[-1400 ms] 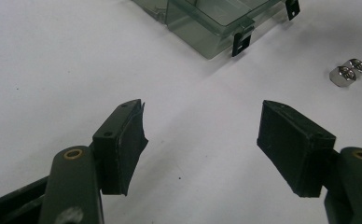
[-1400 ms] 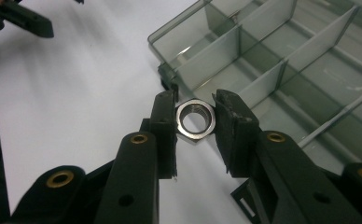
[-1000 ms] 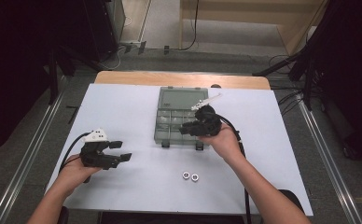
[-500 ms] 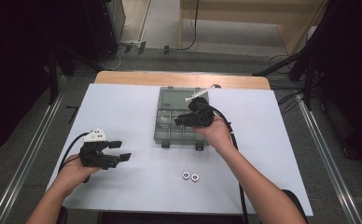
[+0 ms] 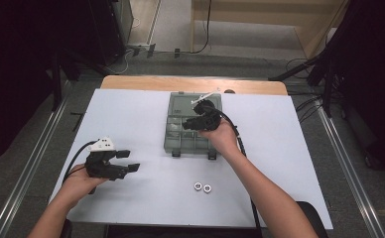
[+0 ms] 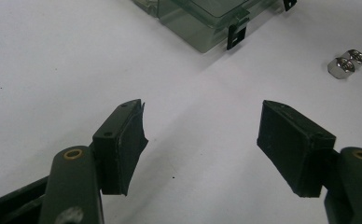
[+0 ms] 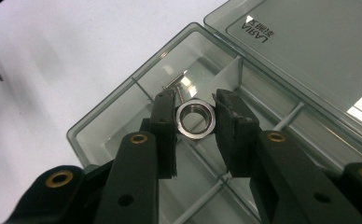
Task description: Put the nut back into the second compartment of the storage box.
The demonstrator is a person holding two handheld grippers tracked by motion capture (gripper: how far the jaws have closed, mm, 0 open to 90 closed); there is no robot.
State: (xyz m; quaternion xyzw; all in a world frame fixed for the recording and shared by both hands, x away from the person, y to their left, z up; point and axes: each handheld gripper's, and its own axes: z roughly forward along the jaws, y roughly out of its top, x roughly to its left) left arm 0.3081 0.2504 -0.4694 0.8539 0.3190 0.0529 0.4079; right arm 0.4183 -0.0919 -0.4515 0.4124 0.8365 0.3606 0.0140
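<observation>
A clear grey compartment box (image 5: 176, 140) lies open at the table's middle, its lid (image 5: 180, 103) folded back on the far side. My right gripper (image 5: 186, 123) hovers over the box, shut on a shiny metal nut (image 7: 195, 118) held by its sides between the pads. In the right gripper view the nut hangs above a front compartment of the box (image 7: 123, 100), where a thin metal pin (image 7: 175, 83) lies. My left gripper (image 5: 129, 160) rests low at the table's left, open with nothing between its jaws (image 6: 202, 140).
Two more metal nuts (image 5: 202, 187) lie side by side on the white table in front of the box, also seen as the nuts (image 6: 346, 63) in the left gripper view. The box's front latches (image 6: 235, 35) face the person. Dark floor and rails surround the table.
My right gripper has carried the nut leftward and a little farther away, over the box's compartments. The left gripper has stayed where it was.
</observation>
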